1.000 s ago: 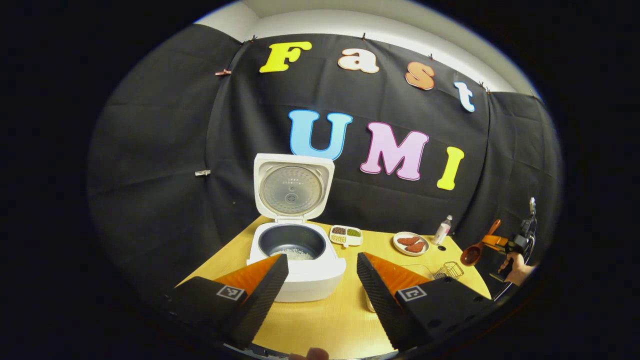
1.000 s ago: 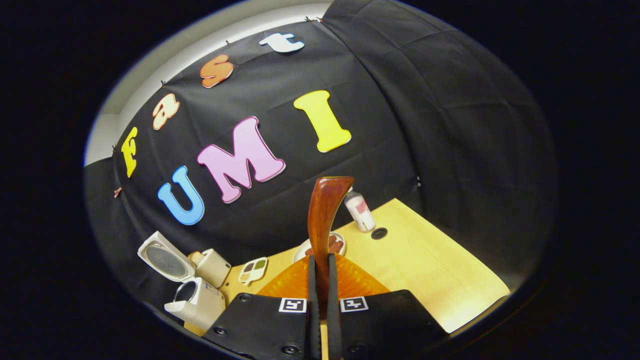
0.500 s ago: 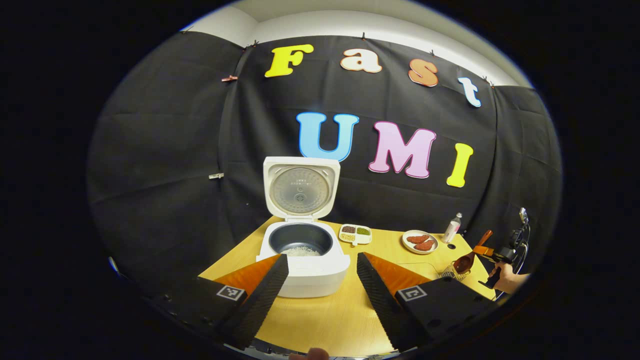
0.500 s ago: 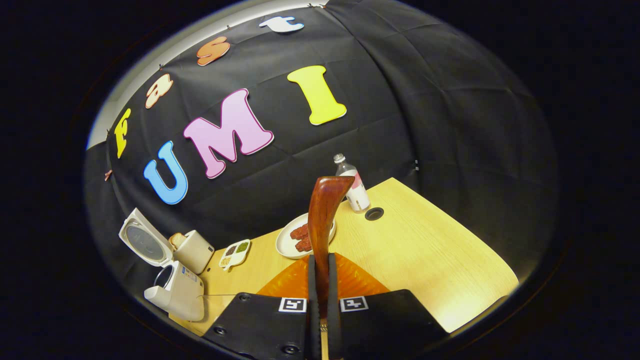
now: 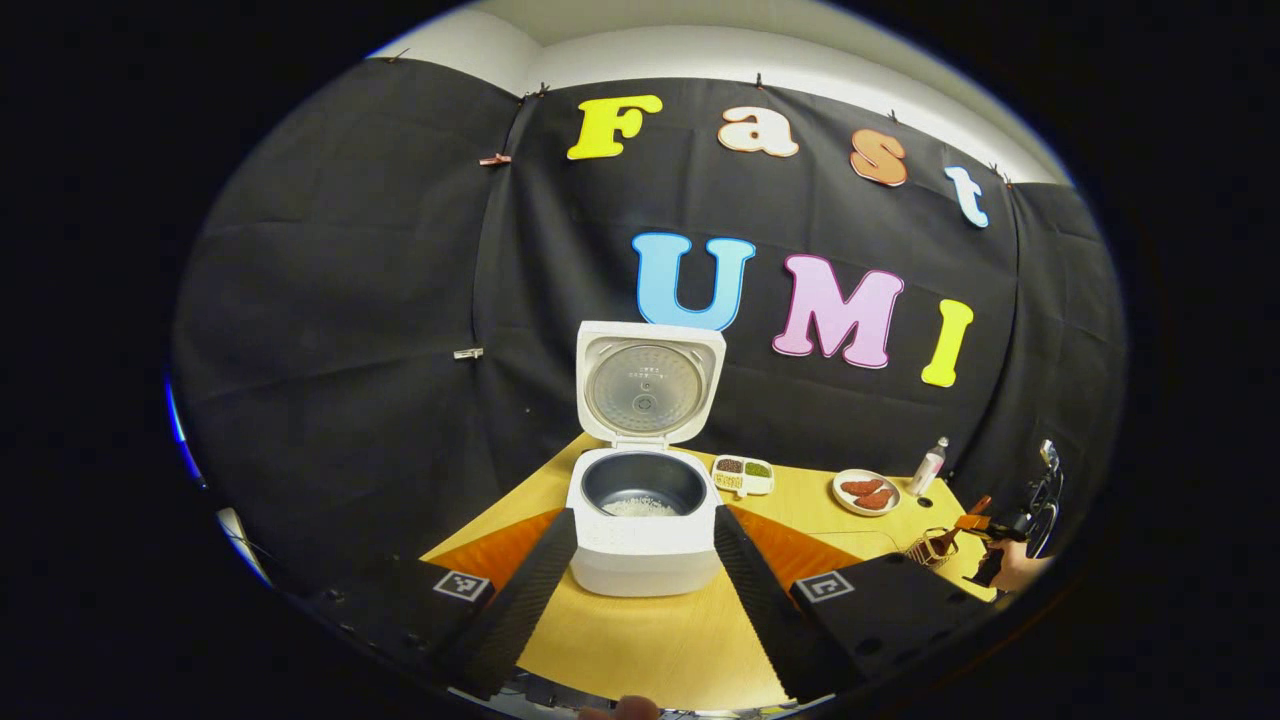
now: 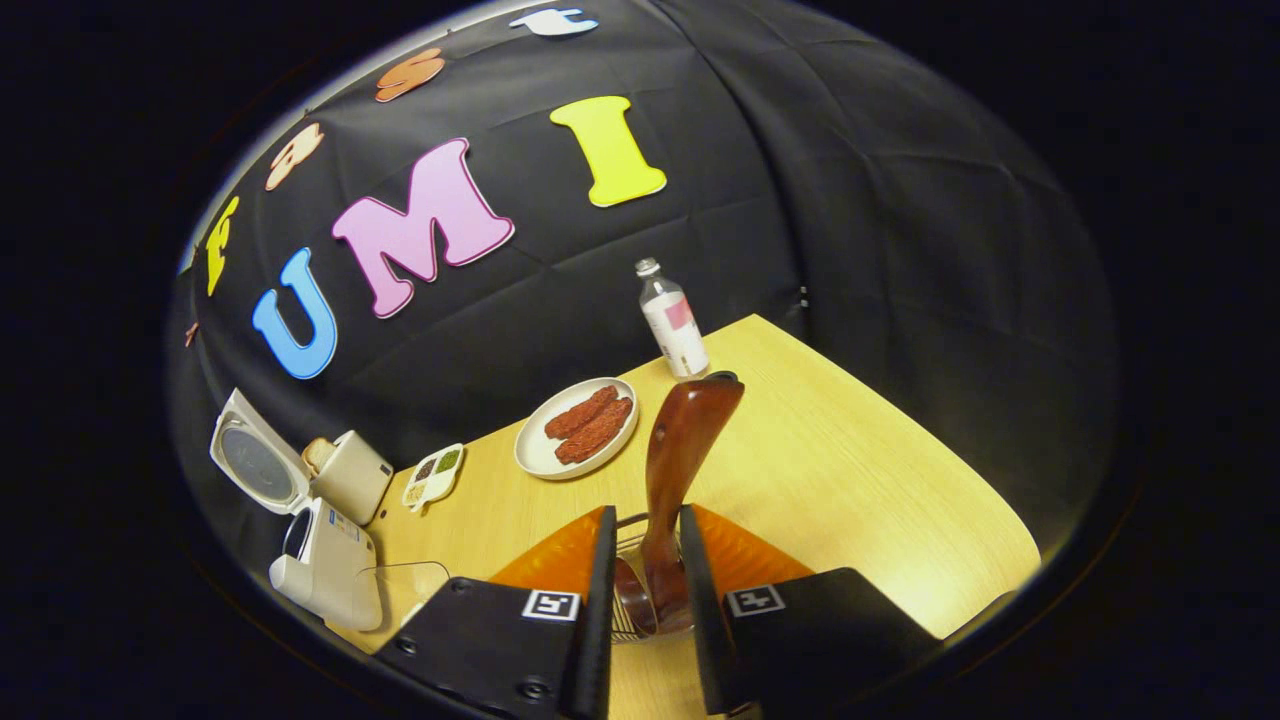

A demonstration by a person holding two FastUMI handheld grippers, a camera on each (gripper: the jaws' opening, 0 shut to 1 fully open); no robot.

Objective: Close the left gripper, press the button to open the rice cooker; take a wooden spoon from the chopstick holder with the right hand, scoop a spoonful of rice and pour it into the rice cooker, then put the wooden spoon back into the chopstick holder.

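The white rice cooker [image 5: 645, 555] stands with its lid [image 5: 648, 385] up and some rice [image 5: 640, 507] in the dark pot. My left gripper [image 5: 644, 514] is open in front of it, off the table and holding nothing. In the right gripper view the wooden spoon [image 6: 680, 450] stands bowl-down in the wire chopstick holder [image 6: 625, 600]. My right gripper [image 6: 646, 512] is open around the handle, which leans toward the right-hand finger. The left gripper view has the right gripper [image 5: 985, 525] at the far right, above the holder [image 5: 935, 548]. The cooker [image 6: 325, 570] lies at the lower left.
On the wooden table [image 6: 850, 480] are a plate [image 6: 530, 465] of reddish pieces, a bottle [image 6: 672, 320], a small divided tray [image 6: 432, 475] and a white box [image 6: 350, 470] behind the cooker. A clear container [image 6: 410, 580] sits beside the cooker.
The right gripper came down with the spoon, set its bowl into the wire holder and opened its fingers. The left gripper drew back and swung a little left.
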